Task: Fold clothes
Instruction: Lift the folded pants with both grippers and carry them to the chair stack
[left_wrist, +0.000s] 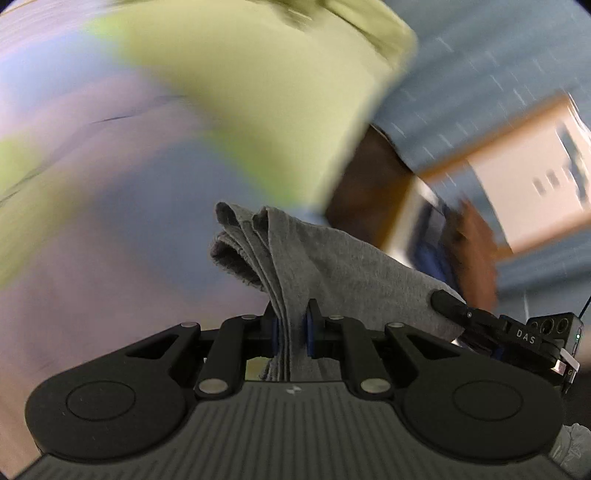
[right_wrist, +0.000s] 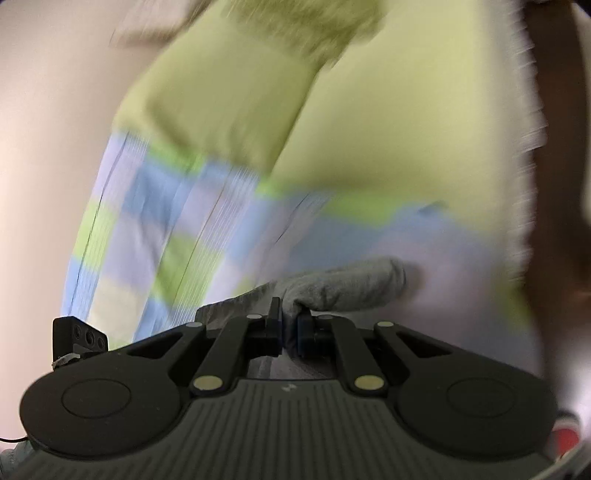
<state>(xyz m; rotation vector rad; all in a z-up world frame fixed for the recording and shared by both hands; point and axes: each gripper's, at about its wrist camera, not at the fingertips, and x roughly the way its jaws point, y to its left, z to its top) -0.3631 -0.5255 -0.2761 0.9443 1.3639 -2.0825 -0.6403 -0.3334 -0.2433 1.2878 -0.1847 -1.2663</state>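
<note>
A grey garment (left_wrist: 332, 266) is pinched in several layers by my left gripper (left_wrist: 291, 328), which is shut on it. Its folded edges stick up past the fingers. The cloth stretches to the right, where the right gripper's finger (left_wrist: 454, 306) also holds it. In the right wrist view my right gripper (right_wrist: 290, 328) is shut on a bunched roll of the same grey garment (right_wrist: 347, 288). Both grippers hold the cloth above a surface covered in a blurred green, blue and lilac checked cloth (right_wrist: 177, 229).
The background is motion-blurred. A pale green pillow or cloth (left_wrist: 266, 103) lies on the checked cover. A person's arm (left_wrist: 369, 184) and blue shirt (left_wrist: 480, 74) show at right. A pale wall (right_wrist: 44, 147) is at left in the right wrist view.
</note>
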